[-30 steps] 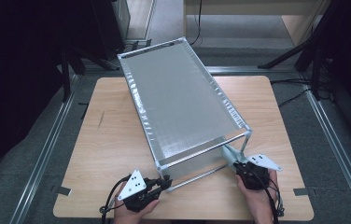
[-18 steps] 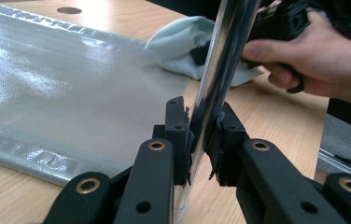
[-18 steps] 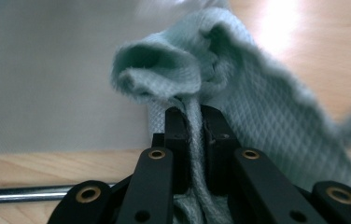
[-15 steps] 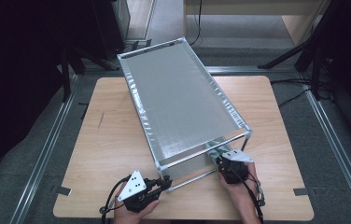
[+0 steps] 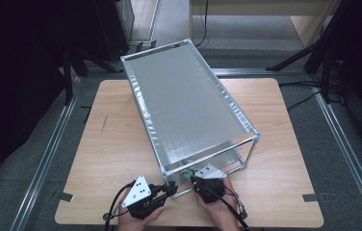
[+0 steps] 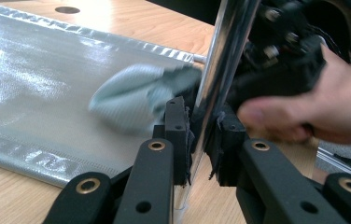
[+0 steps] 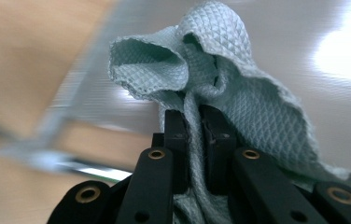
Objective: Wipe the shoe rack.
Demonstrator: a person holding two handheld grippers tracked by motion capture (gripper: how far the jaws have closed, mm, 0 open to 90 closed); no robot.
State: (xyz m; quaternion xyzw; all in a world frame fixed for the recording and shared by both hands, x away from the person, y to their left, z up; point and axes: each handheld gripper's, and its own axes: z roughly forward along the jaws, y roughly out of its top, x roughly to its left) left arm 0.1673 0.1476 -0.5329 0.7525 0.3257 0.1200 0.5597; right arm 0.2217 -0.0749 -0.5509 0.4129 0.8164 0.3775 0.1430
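Left gripper view: my left gripper (image 6: 200, 140) clenched on upright post (image 6: 220, 70) of rack (image 5: 188, 103), near corner. Right gripper (image 7: 194, 123) grasps green cloth (image 7: 220, 88), just beside post, over lower shelf (image 6: 47, 88). I judge wiping barely begun, most of shelf left.

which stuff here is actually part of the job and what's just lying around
In use:
- metal rack, its corner post clamped in the left claw
- pale green cloth, pinched in the right claw

Lying about:
- wooden table
- tape scraps
- black stands on the floor
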